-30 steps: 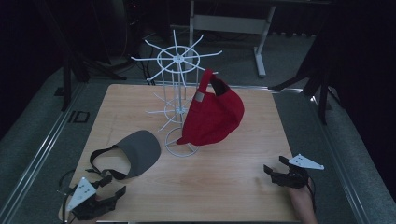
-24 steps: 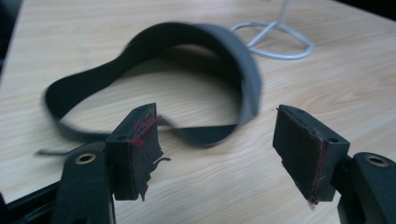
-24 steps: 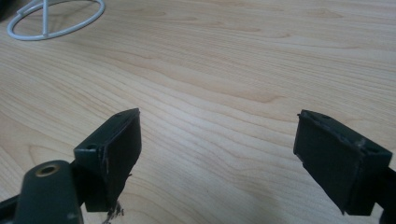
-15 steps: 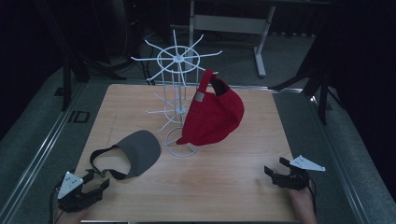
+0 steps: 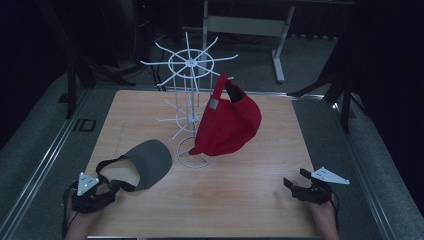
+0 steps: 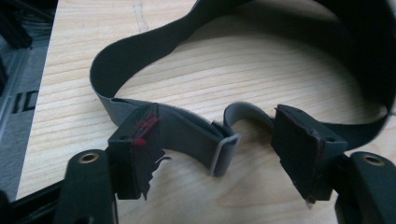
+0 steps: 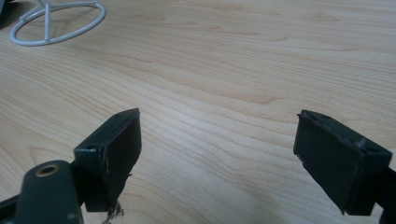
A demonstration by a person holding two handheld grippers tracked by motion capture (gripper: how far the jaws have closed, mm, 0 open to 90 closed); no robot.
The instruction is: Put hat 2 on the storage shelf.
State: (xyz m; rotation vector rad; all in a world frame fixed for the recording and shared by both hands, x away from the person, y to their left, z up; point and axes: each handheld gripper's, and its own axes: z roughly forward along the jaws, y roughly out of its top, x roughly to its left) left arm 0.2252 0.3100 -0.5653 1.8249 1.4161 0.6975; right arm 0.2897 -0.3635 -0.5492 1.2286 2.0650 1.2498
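**Left tool closing around the visor strap**

Nearest us, our left tool (image 6: 219, 154) has its jaws narrowing around the grey visor's (image 5: 150, 161) rear strap (image 6: 187, 135), pads not yet pressing it. Our right tool (image 5: 295, 186) rests spread on the bare counter (image 5: 240, 200). Farther back, a red cap (image 5: 230, 122) hangs on the white wire rack (image 5: 189, 65).

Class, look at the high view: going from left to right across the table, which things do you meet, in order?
Left gripper → grey visor → white wire rack → red cap → right gripper.
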